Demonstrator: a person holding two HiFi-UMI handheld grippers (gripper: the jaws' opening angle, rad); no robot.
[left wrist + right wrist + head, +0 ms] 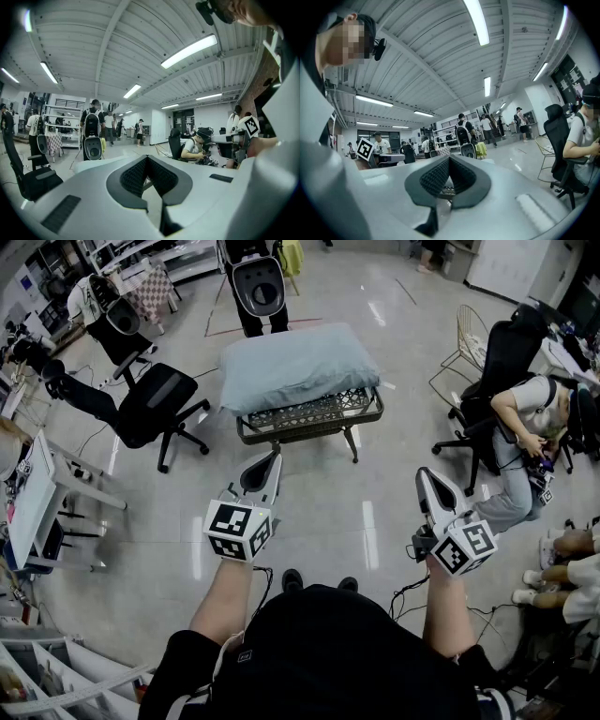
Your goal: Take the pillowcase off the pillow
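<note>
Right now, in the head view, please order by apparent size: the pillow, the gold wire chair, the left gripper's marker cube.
1. pillow
2. gold wire chair
3. marker cube; it is nearer the camera, so its ranking against the chair is unsure.

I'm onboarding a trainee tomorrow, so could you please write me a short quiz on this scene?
1. True or false: the pillow lies on the low lattice table.
2. The left gripper is: A open, B shut and empty, C shut on the pillow.
3. Does the right gripper touch the pillow?
Key: 1 true; 2 B; 3 no, it hangs short of the table.
</note>
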